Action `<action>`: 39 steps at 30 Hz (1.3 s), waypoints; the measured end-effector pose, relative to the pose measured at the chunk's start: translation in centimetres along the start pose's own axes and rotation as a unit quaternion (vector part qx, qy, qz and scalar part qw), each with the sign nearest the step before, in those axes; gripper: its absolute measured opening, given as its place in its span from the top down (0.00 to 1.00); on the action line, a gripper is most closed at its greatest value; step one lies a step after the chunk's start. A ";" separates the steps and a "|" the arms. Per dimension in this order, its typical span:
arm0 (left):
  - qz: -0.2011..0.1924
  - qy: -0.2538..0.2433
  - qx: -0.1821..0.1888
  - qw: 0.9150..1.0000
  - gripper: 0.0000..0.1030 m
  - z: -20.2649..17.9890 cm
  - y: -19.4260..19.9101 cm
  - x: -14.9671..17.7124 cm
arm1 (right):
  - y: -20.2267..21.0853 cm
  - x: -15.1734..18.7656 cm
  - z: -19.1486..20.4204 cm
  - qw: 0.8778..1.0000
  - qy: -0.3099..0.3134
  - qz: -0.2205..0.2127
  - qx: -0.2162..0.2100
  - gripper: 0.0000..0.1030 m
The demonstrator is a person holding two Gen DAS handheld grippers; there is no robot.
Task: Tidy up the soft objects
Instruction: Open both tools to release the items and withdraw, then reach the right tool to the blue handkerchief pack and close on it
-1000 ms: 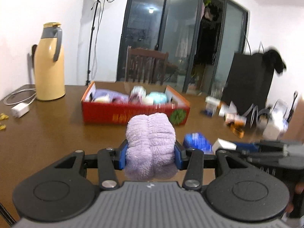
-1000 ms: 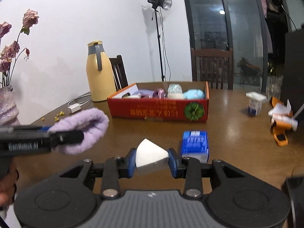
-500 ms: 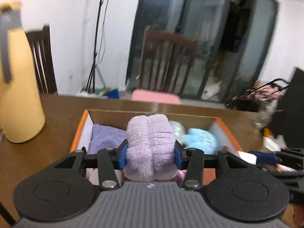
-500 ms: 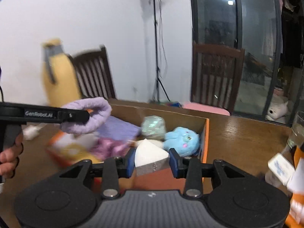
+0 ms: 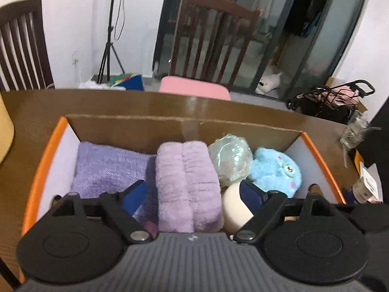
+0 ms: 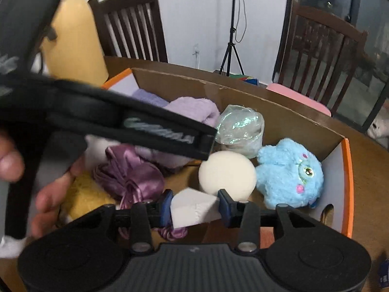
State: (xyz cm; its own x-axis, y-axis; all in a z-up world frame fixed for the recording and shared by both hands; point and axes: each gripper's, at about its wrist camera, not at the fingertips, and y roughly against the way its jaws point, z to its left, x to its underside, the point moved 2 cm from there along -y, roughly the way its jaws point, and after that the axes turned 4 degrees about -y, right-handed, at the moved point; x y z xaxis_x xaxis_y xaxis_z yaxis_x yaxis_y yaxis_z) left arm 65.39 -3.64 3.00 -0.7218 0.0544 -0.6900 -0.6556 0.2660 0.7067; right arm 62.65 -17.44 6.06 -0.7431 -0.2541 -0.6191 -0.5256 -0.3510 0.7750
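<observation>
A cardboard box [image 5: 48, 160] with an orange rim lies under both grippers. My left gripper [image 5: 192, 194] hangs over it with its jaws opening. A fluffy lilac towel roll [image 5: 187, 185] sits between the pads, with a gap on each side. My right gripper [image 6: 194, 209] is over the box's near side. Its jaws are opening, but the pads still touch a white sponge wedge [image 6: 194, 206]. One black finger [image 6: 170, 136] of the left gripper crosses the right wrist view above the towel roll [image 6: 194, 108].
The box [image 6: 347, 170] holds a folded lilac cloth [image 5: 109, 165], a clear-wrapped ball [image 6: 239, 126], a blue plush [image 6: 289, 172], a cream ball [image 6: 226, 172], a purple satin piece [image 6: 128, 177] and something yellow [image 6: 82, 197]. A yellow jug [image 6: 75, 43] stands left; chairs [image 5: 214, 36] stand beyond.
Both grippers have travelled from the open table to above the box. The left jaws have spread away from the towel roll. The right jaws stand slightly wider around the sponge.
</observation>
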 end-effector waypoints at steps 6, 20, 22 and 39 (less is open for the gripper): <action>-0.027 -0.010 -0.013 1.000 0.14 0.2 4.5 0.1 | 4.1 -0.7 -0.2 0.999 -0.021 -0.039 -0.010 0.28; -0.137 -0.035 -0.049 0.989 0.09 -1.9 25.0 3.0 | 22.0 3.0 1.3 0.988 -0.028 -0.143 0.047 0.23; -0.158 -0.035 -0.054 0.985 0.08 -2.5 27.4 5.0 | 24.0 4.7 1.7 0.986 -0.034 -0.160 0.046 0.23; -0.264 -0.087 -0.086 0.957 0.00 -9.1 36.5 35.5 | 29.9 34.8 9.4 0.934 -0.029 -0.341 0.097 0.13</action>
State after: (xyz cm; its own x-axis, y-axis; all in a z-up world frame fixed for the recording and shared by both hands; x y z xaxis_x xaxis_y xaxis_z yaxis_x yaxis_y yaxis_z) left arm 13.76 -0.73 5.73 -0.2418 0.1186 -0.9630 -0.9563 0.1387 0.2572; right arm 17.17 -28.27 8.87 -0.2258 0.0207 -0.9739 -0.9466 -0.2409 0.2144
